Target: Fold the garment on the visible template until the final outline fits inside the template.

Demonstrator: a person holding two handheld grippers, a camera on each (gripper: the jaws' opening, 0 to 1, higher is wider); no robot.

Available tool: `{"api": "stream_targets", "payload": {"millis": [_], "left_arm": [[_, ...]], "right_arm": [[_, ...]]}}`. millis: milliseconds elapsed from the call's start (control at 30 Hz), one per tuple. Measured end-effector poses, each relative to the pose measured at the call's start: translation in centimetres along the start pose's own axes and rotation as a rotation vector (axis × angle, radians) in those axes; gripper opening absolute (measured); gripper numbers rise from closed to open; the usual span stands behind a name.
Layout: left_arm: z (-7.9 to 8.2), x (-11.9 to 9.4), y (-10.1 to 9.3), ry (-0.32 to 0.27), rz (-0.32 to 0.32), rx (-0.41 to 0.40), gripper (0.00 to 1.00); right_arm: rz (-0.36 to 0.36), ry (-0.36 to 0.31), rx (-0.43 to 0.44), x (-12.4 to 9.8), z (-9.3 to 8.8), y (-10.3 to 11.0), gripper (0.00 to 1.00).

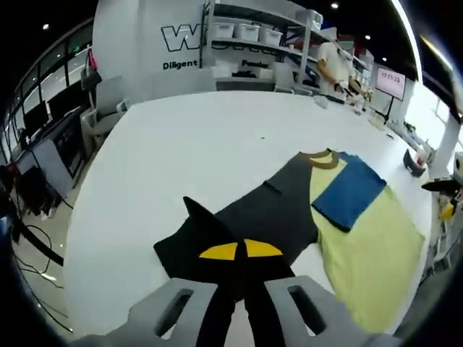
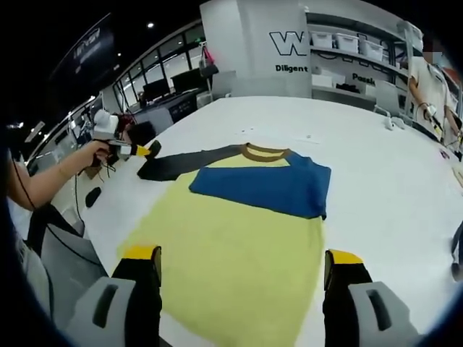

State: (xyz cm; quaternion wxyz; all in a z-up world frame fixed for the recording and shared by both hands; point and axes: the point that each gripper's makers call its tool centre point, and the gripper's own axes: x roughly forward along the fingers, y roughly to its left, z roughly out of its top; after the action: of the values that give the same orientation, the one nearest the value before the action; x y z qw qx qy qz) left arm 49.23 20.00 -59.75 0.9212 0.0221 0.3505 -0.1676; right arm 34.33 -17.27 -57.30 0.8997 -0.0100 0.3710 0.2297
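A shirt with a yellow body [image 1: 369, 253] lies flat on the white table [image 1: 181, 144]. Its blue sleeve [image 1: 349, 191] is folded over the chest below the brown collar [image 1: 322, 159]. The dark grey sleeve [image 1: 268, 213] stretches toward me, and my left gripper [image 1: 240, 251] is shut on its cuff end. In the right gripper view, the left gripper [image 2: 148, 150] pinches the dark sleeve [image 2: 189, 163] at the table's left side, held by a person's hand [image 2: 90, 153]. My right gripper [image 2: 242, 254] stands wide open over the yellow hem [image 2: 231, 289], with nothing between its jaws. The blue sleeve [image 2: 268, 184] lies across the body.
Shelves with white bins [image 1: 249, 30] and a person [image 2: 430, 79] stand beyond the table's far edge. Chairs and desks [image 2: 155, 108] line the left side. Small objects [image 1: 416, 160] sit near the right table edge. Bare tabletop [image 2: 376, 159] surrounds the shirt.
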Motion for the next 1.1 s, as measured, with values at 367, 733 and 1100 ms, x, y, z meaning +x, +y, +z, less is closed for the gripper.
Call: {"api": "stream_targets", "payload": {"millis": [367, 733, 1100], "left_arm": [[3.0, 2.0, -6.2, -0.039, -0.119, 0.043, 0.02], [5.7, 3.2, -11.2, -0.069, -0.203, 0.094, 0.02], [8.9, 4.0, -16.6, -0.122, -0.294, 0.148, 0.02]], "right_arm": [[0.006, 0.008, -0.003, 0.1, -0.3, 0.0, 0.92], [-0.002, 0.012, -0.001, 0.0, -0.7, -0.1, 0.92], [-0.009, 0.015, 0.007, -0.2, -1.0, -0.3, 0.92]]}}
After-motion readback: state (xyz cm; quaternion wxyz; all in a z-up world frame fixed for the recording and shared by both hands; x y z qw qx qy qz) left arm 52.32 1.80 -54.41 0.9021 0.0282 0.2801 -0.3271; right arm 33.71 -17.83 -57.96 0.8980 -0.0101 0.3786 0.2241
